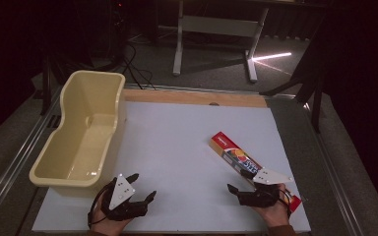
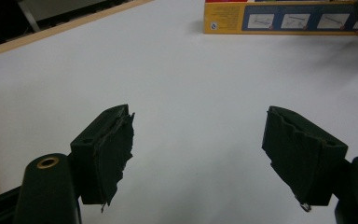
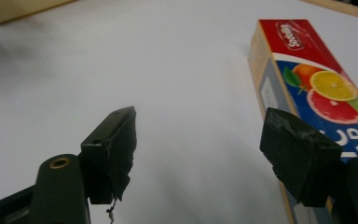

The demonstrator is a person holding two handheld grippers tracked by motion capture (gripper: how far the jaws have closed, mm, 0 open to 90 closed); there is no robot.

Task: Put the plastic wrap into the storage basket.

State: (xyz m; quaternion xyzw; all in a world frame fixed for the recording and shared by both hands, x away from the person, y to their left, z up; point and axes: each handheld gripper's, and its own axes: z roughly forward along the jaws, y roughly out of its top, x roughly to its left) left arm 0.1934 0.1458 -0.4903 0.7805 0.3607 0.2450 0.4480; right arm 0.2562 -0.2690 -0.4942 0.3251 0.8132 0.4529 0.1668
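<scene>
Right hand-held gripper (image 1: 239, 181) (jaws apart) beside box (image 1: 230, 151).

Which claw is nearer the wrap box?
The right claw. It sits right beside the red and blue wrap box, one jaw alongside its edge in the right gripper view. The left claw is over bare white table near the cream tub.

The tabletop (image 1: 187, 147) is covered by a smooth, matt white sheet, with a strip of bare wood (image 1: 197, 97) left along its far edge. The cream tub (image 1: 81, 132) at the left edge is seen to be glossy moulded plastic. The box (image 3: 317, 93) is printed, slightly glossy cardboard, and the black fingers (image 2: 109, 149) are faced with rough, torn matt padding.
</scene>
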